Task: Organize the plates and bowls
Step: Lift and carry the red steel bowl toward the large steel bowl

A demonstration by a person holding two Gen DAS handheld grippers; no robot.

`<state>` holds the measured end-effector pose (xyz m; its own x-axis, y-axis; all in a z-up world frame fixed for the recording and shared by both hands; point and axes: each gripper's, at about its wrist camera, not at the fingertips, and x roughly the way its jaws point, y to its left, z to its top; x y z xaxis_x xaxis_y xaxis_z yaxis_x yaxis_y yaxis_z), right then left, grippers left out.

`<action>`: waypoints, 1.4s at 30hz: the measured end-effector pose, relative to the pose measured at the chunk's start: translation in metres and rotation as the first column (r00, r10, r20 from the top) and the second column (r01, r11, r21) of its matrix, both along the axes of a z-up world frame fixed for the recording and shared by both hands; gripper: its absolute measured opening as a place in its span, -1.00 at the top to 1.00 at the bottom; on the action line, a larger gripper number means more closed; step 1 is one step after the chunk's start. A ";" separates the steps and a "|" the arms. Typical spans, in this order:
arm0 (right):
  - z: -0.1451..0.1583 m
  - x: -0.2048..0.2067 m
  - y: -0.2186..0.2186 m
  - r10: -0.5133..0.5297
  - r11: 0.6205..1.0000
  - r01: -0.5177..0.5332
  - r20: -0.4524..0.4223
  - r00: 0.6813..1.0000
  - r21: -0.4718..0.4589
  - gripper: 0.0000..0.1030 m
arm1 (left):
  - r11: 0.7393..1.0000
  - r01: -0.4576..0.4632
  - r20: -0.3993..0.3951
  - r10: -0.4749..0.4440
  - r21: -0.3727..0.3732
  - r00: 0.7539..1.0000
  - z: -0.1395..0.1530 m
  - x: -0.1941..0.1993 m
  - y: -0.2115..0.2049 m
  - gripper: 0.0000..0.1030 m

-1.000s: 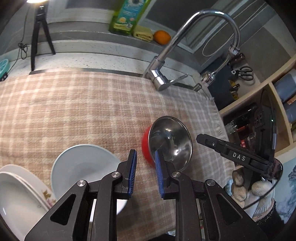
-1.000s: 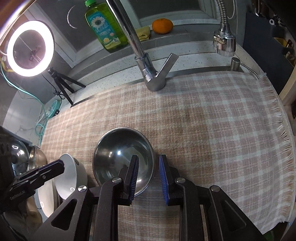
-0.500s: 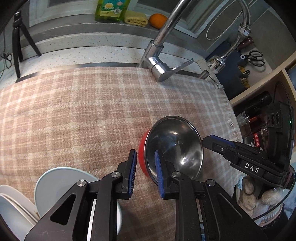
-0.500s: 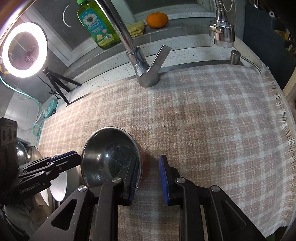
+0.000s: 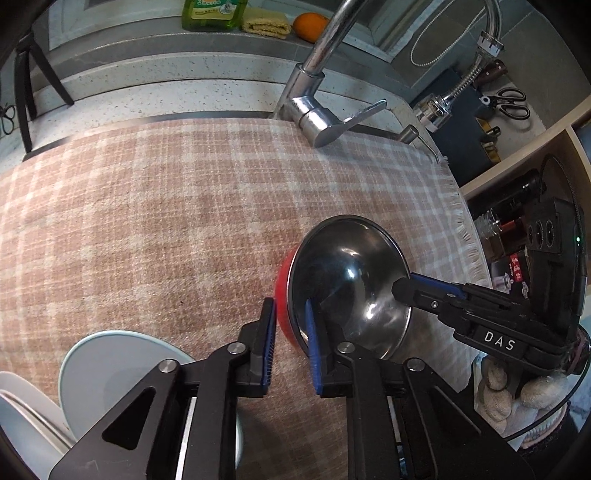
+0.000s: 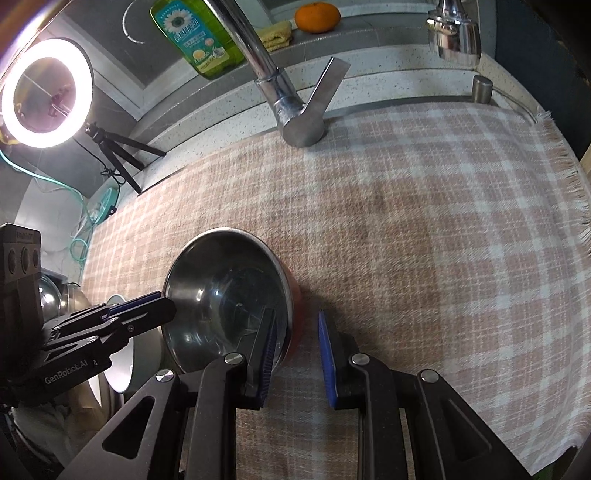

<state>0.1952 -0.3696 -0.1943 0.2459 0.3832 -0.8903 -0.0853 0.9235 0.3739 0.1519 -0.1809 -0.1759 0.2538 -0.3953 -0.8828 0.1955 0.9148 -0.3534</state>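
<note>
A steel bowl (image 5: 351,280) with a red outer wall sits on the plaid cloth (image 5: 166,221). My left gripper (image 5: 290,345) is open, its jaws astride the bowl's near-left rim. My right gripper (image 6: 295,354) is open, its jaws astride the bowl's (image 6: 229,288) right rim, one finger inside and one outside. The right gripper's fingers (image 5: 424,291) also show in the left wrist view at the bowl's right rim. The left gripper's fingers (image 6: 140,314) show in the right wrist view at the bowl's left rim. A pale blue bowl (image 5: 110,369) and white plates (image 5: 22,413) lie at the lower left.
A chrome faucet (image 5: 314,114) stands at the cloth's far edge. A soap bottle (image 6: 192,33), yellow sponge and orange (image 6: 317,16) sit on the ledge behind. A ring light on a tripod (image 6: 44,92) stands far left. Shelves (image 5: 535,221) are to the right.
Both grippers have closed in on the steel bowl from opposite sides. The bowl now looks tipped, showing more of its red wall. The jaws' opening looks unchanged.
</note>
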 end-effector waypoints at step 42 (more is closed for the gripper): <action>0.094 -0.021 0.143 0.178 0.984 -0.178 0.159 0.971 -0.013 0.85 | 0.979 -0.193 0.179 0.203 -0.068 0.963 0.080 -0.049 0.136 0.82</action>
<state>0.1738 -0.2261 -0.0999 0.3115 0.4348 -0.8450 -0.3068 0.8876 0.3436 0.1029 -0.0448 -0.0958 0.4879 -0.3623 -0.7942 0.0782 0.9243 -0.3736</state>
